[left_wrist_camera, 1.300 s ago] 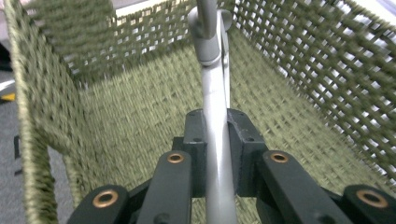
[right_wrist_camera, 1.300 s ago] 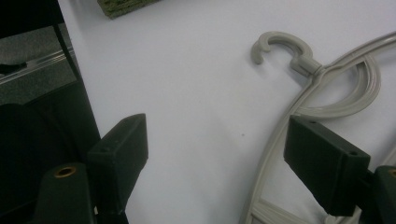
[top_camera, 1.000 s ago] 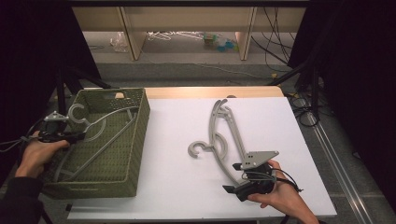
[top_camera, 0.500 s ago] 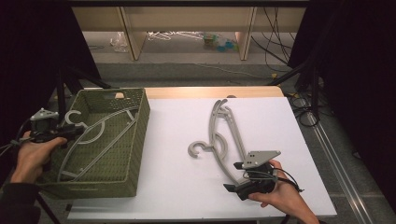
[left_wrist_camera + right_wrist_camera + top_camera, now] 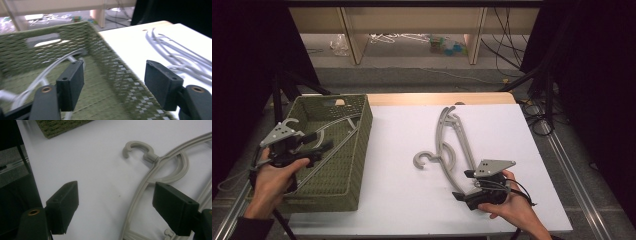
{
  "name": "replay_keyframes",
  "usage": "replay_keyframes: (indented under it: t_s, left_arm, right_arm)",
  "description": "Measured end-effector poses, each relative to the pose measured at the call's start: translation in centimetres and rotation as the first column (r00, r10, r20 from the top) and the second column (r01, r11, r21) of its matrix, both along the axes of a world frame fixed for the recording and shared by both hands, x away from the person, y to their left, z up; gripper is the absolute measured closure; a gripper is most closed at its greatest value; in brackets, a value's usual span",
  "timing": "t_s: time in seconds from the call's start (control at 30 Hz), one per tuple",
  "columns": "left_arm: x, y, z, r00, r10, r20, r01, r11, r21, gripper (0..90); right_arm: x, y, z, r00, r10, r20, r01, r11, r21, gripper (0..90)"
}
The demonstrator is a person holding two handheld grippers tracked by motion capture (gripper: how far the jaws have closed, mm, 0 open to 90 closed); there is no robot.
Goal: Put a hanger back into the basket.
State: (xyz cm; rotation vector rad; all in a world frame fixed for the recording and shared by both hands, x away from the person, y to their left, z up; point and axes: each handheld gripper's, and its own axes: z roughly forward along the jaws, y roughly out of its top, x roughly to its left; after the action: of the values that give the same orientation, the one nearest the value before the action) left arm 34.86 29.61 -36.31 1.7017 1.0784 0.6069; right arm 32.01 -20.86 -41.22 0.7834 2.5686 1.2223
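Note:
A grey plastic hanger (image 5: 337, 131) lies inside the green woven basket (image 5: 357, 150) at the table's left. My left gripper (image 5: 324, 142) hovers over the basket's near left part. Its jaws have just been opening and now stand open with nothing between the pads. In the left gripper view the left gripper (image 5: 116, 87) looks across the basket wall (image 5: 112, 67), with the hanger (image 5: 50, 72) below. A pile of grey hangers (image 5: 452, 145) lies mid-table. My right gripper (image 5: 463, 185) stands open at its near end, astride one hanger arm (image 5: 135, 207) without pressing on it.
The white table (image 5: 402, 200) has bare room between the basket and the pile. The hook (image 5: 424, 159) of the top hanger points left. A wooden strip (image 5: 412, 98) runs along the far edge. Shelves and cables stand behind.
My left gripper went from shut at the hanger's hook end to open, and the hanger stays in the basket. The left hand shifted right and a little up. The right hand kept still.

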Motion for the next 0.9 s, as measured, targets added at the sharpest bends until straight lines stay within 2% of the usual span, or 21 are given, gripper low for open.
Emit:
replay_keyframes:
  t_s: [0.1,0.23,0.27,0.33,0.53,0.57,0.6,0.67,0.77,0.83,0.87,0.9]
  left_arm:
    - [-0.7,-1.5,-0.1,0.9984,-0.052,0.024,0.052,0.9986,-0.011,27.4]
    - [-2.0,-3.7,-0.2,0.9949,-0.085,0.054,0.086,0.9962,-0.013,23.3]
    - [-2.2,-4.0,-0.2,0.9943,-0.094,0.05,0.094,0.9955,-0.003,21.9]
    - [-2.8,-5.1,-0.5,0.9884,-0.131,0.077,0.132,0.9913,-0.003,19.9]
    - [-4.2,-7.8,-0.9,0.9722,-0.215,0.093,0.213,0.9765,0.033,17.4]
    - [-4.5,-8.4,-1.1,0.9707,-0.22,0.097,0.22,0.9754,0.014,17.4]
    - [-4.7,-8.7,-1.3,0.9667,-0.236,0.099,0.236,0.9717,0.012,17.6]
    - [-5.1,-9.3,-1.6,0.9683,-0.233,0.089,0.234,0.9722,0.005,17.6]
    - [-5.7,-10.1,-2.0,0.9627,-0.256,0.087,0.257,0.9665,0.005,17.4]
    - [-5.9,-10.3,-2.3,0.9605,-0.26,0.098,0.26,0.9655,0.021,17.2]
    - [-6.1,-10.5,-2.5,0.9631,-0.254,0.089,0.255,0.9669,0.001,17.2]
    - [-6.1,-10.6,-2.7,0.9615,-0.259,0.093,0.26,0.9657,0.0,17.1]
  right_arm:
    - [0.1,-0.1,0.0,0.9999,-0.011,0.004,0.011,0.9999,0.008,21.4]
    - [0.1,-0.1,-0.1,0.9998,-0.015,0.016,0.015,0.9997,0.017,20.5]
    - [0.2,-0.1,-0.2,0.9997,-0.018,0.015,0.018,0.9997,0.018,20.5]
    - [0.2,0.0,-0.3,0.9993,-0.031,0.02,0.031,0.9993,0.021,20.1]
    - [0.3,-0.1,-0.4,0.9975,-0.059,0.039,0.057,0.9974,0.043,18.3]
    - [0.4,-0.1,-0.4,0.9973,-0.059,0.043,0.057,0.9972,0.048,17.9]
    - [0.4,-0.2,-0.4,0.9967,-0.071,0.038,0.069,0.996,0.057,17.7]
    - [0.4,-0.3,-0.5,0.9962,-0.08,0.035,0.078,0.9946,0.069,17.6]
    - [0.5,-0.4,-0.5,0.9957,-0.086,0.036,0.083,0.9936,0.077,17.4]
    - [0.5,-0.3,-0.5,0.9952,-0.086,0.046,0.082,0.9936,0.077,17.4]
    - [0.5,-0.3,-0.6,0.9947,-0.09,0.049,0.086,0.9931,0.08,17.3]
    - [0.5,-0.3,-0.6,0.9948,-0.09,0.047,0.086,0.9931,0.079,17.3]
